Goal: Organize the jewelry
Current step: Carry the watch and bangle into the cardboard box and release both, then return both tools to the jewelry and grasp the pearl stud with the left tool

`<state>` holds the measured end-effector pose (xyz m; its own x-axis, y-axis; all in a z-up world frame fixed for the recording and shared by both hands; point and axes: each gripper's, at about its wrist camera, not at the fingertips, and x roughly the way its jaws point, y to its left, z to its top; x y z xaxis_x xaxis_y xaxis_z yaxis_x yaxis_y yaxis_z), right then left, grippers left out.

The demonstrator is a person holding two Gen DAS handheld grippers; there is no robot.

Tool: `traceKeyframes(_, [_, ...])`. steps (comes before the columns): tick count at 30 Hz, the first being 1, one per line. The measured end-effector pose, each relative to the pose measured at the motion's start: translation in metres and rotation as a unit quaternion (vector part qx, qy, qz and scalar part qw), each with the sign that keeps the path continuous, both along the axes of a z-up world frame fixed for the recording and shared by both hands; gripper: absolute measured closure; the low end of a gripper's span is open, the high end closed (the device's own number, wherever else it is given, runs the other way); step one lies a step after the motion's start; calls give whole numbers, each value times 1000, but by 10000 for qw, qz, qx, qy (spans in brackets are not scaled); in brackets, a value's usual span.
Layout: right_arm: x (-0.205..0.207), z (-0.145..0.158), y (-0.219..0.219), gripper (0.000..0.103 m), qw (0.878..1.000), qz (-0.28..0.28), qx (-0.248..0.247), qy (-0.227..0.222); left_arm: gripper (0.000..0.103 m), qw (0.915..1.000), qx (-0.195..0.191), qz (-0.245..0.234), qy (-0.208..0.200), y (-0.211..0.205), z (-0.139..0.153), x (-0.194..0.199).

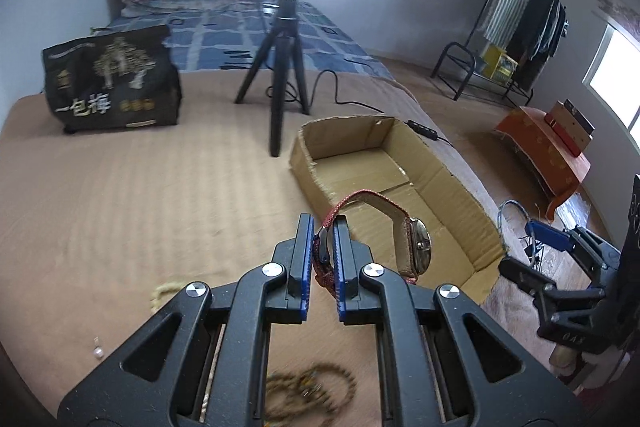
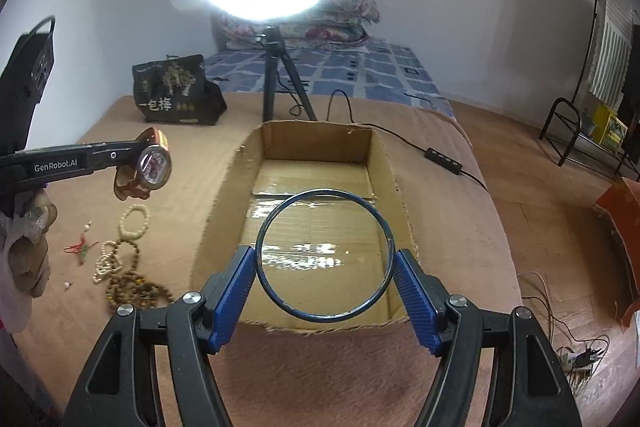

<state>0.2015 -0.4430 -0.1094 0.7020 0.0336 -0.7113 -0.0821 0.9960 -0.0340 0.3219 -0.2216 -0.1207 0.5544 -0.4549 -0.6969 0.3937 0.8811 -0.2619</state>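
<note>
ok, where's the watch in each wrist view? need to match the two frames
Left wrist: watch low centre, strap pinched in the left gripper, face hanging right, before the cardboard box.
Right wrist: watch at left, mid-height, held above the bedspread, left of the box.
Shared landmark: the cardboard box.

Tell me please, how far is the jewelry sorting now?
Done: nothing yet; the box looks empty. In hand: the left gripper is shut on the watch strap, and the right gripper holds the bangle above the box. Left: the bead bracelets and small pieces on the bed.
</note>
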Motion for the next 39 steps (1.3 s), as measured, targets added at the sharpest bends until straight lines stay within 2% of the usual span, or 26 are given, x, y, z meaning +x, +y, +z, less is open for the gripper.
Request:
traceKeyframes(13, [22, -18, -17, 30, 9998, -65, 166, 124, 96, 9994, 44, -261, 222, -56, -13, 25])
traceKeyframes(15, [23, -21, -16, 30, 9998, -72, 141, 135, 86, 9991, 25, -303, 293, -59, -16, 26])
traceKeyframes(17, [22, -21, -15, 26, 9998, -120, 102, 113, 77, 9988, -20, -333, 347, -58, -17, 26])
traceKeyframes(18, [22, -21, -15, 21, 9998, -128, 103, 99, 76, 9991, -9, -302, 297, -57, -16, 25])
traceKeyframes(20, [19, -19, -16, 18, 9998, -158, 117, 17, 76, 9994, 54, -263, 207, -56, -13, 23])
traceKeyframes(39, [-7, 4, -3, 18, 9997, -164, 145, -112, 76, 9999, -63, -79, 2, -23, 20, 6])
